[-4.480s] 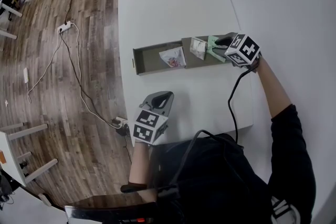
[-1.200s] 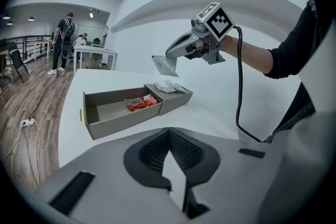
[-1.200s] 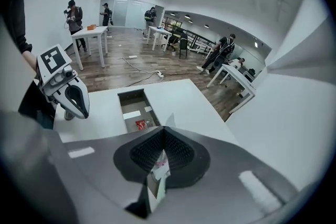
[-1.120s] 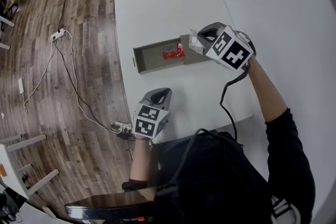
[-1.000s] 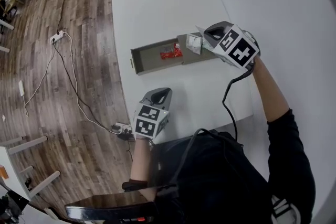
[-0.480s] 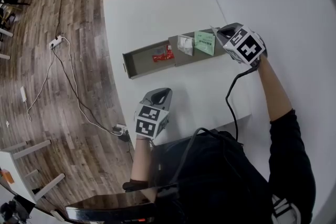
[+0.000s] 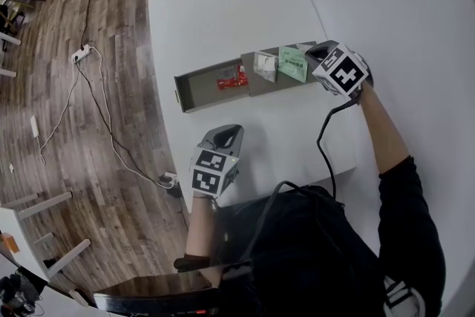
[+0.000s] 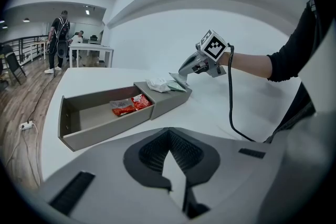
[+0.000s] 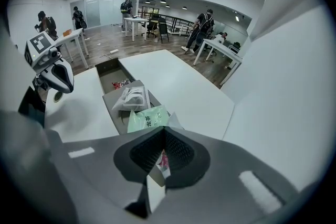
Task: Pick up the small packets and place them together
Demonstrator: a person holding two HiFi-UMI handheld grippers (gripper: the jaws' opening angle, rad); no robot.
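A grey box [image 7: 194,102] lies on the white table [image 7: 223,11] with its drawer pulled out to the left. Red packets [image 7: 231,78] lie in the drawer. On the box's closed top rest a white packet [image 7: 264,64] and a green packet [image 7: 292,63]. My right gripper [image 7: 312,50] hangs over the right end of that top, just past the green packet [image 9: 148,118]. It is shut on a small white packet with pink print [image 9: 164,160]. My left gripper [image 7: 227,136] stays near the table's front edge, shut with nothing in it [image 8: 176,186].
The table's left edge drops to a wooden floor with a cable and power strip [image 7: 79,53]. A white wall runs close along the table's right side. People and desks [image 9: 202,23] stand far off in the room.
My right gripper has moved right and down from above the white packet to the box's right end, uncovering the green packet. The left gripper has hardly shifted.
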